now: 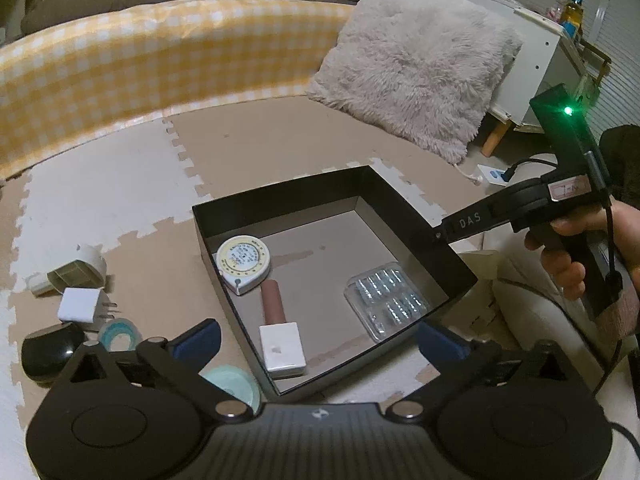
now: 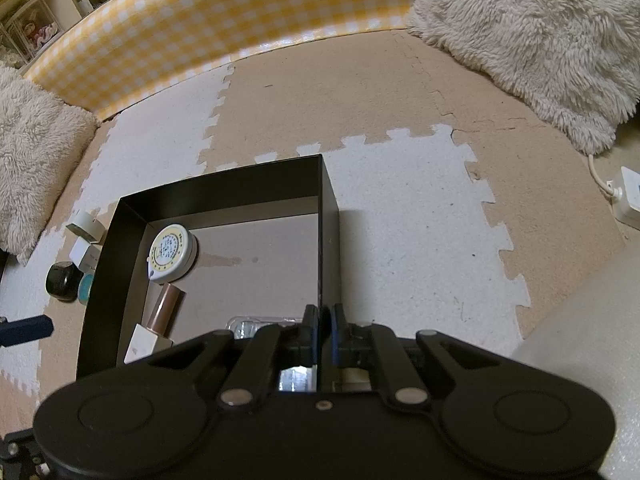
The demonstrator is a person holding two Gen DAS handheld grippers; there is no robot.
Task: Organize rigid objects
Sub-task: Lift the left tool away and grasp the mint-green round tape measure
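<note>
**Three items boxed, several more waiting on the mat**

Three rigid objects already lie inside the black box (image 1: pixel 400 208), which sits on the foam floor mat (image 1: pixel 120 184): a round tape measure (image 1: pixel 243 263) near the far left corner, a brown tube with a white cap (image 1: pixel 278 322) along the left wall, and a clear blister pack (image 1: pixel 386 298) on the right side. The right gripper (image 2: pixel 320 326) is clenched on the box's right wall, its fingers pinching the thin black panel between them. The left gripper (image 1: pixel 316 340) is spread wide and holds nothing, hovering above the box's near edge.

Just outside the box, to its left, a small cluster remains: a white plug adapter (image 1: pixel 82 304), a glossy black rounded object (image 1: pixel 50 350), a roll of teal tape (image 1: pixel 120 332) and a white holder lying on its side (image 1: pixel 78 270). A second teal roll (image 1: pixel 234 386) lies partly under the left gripper.

The step in hand appears to be steadying the box while the free gripper goes for another item. The next move likely calls for swinging the left gripper toward the cluster and closing on one piece.
</note>
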